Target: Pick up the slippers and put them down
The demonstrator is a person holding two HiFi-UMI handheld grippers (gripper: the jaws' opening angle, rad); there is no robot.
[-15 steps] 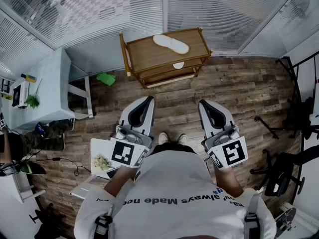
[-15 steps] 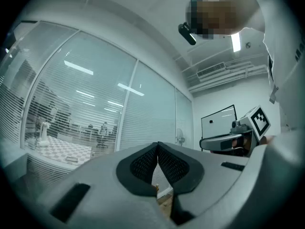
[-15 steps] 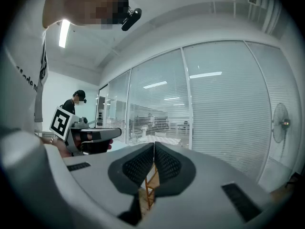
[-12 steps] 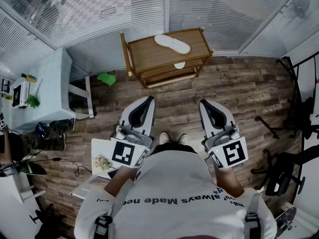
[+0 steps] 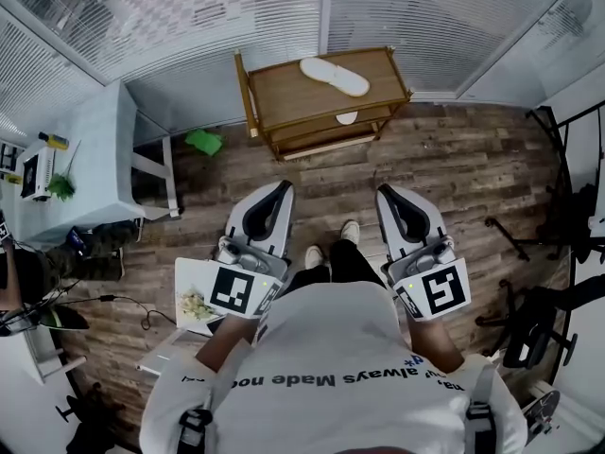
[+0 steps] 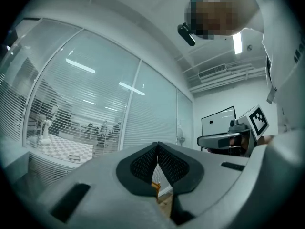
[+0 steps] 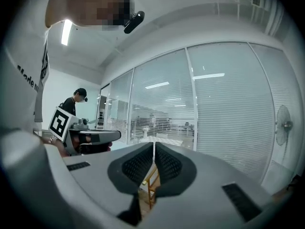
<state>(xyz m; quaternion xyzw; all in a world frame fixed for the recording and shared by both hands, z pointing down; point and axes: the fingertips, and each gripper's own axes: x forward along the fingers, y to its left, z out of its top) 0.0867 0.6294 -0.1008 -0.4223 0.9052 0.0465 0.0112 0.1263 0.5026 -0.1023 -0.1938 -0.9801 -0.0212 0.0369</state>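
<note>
A white slipper (image 5: pixel 334 77) lies on top of a wooden shelf rack (image 5: pixel 284 97) by the glass wall. The tip of a second white slipper (image 5: pixel 346 118) pokes out from the shelf below. My left gripper (image 5: pixel 282 188) and right gripper (image 5: pixel 386 194) are held level over the wood floor, well short of the rack, both shut and empty. In the left gripper view the left gripper's (image 6: pixel 157 145) pads meet, with a sliver of the rack (image 6: pixel 155 188) below them. The right gripper's (image 7: pixel 154 144) pads also meet above the rack (image 7: pixel 150 181).
A pale table (image 5: pixel 104 154) with a yellow bottle (image 5: pixel 54 142) stands at the left, with a green object (image 5: pixel 202 143) on the floor beside it. Black stands (image 5: pixel 529 244) crowd the right. A white board (image 5: pixel 194 305) sits by my left hip. Blinds cover the glass wall (image 5: pixel 416 17).
The person's right foot has stepped forward, and the rack has shifted slightly right and nearer in the head view. Both grippers stay shut and in the same pose.
</note>
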